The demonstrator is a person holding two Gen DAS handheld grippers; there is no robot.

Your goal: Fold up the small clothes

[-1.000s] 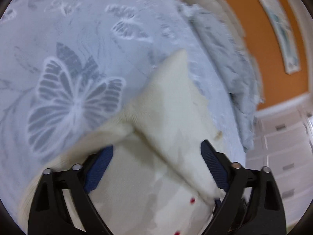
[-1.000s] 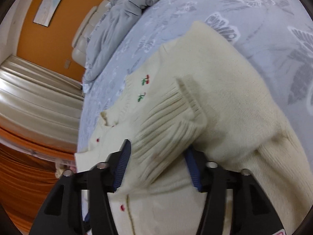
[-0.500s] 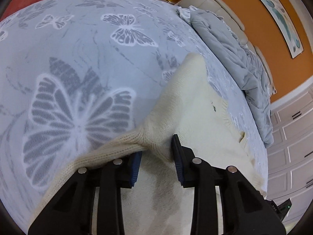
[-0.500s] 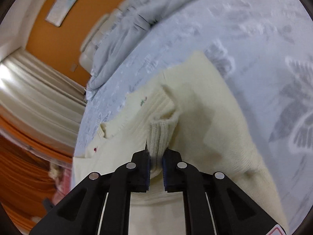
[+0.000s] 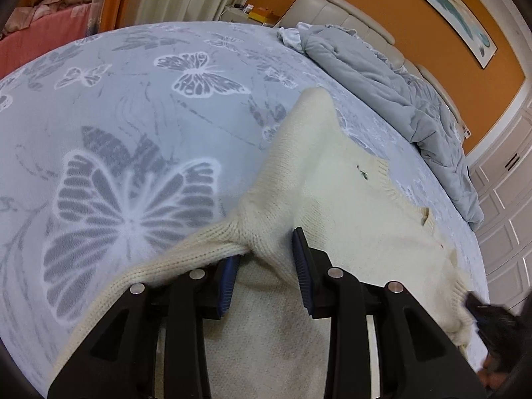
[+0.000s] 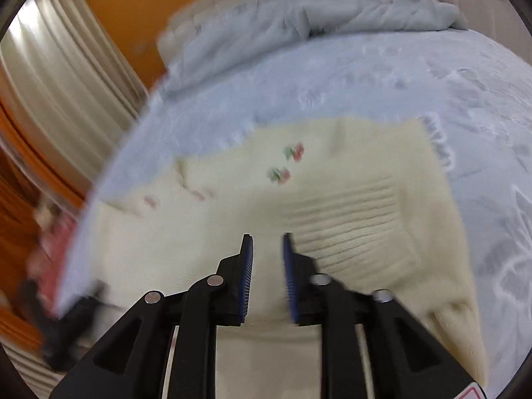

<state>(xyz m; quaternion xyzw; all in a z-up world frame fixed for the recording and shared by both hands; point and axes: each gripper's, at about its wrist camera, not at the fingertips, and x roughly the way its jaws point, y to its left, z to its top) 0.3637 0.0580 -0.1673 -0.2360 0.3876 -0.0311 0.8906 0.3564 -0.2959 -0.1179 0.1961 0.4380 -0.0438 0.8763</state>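
Cream knit cardigan (image 5: 349, 206) lies spread on a butterfly-print bedspread (image 5: 133, 116), close to one side edge of the bed and well apart from the grey duvet (image 5: 382, 76) bunched at the head end by the beige headboard (image 5: 349, 13).

Left gripper (image 5: 266, 246): jaws have just been closing and now pinch a bunched fold of the cardigan's knit between the blue pads (image 5: 229, 279). It looks like a sleeve where it meets the body. The fabric is lifted off the bedspread there and trails down and left past the gripper.

Right gripper (image 6: 267, 237): this view is motion-blurred. The jaws stand narrowly parted with nothing between the pads, only the cardigan's body showing below through the gap. The ribbed cuff (image 6: 349, 226) lies flat on the cardigan body just to the right of this gripper, not held. Cherry embroidery (image 6: 286, 163) shows on the front, further up, with small red buttons along the placket, too blurred to count.
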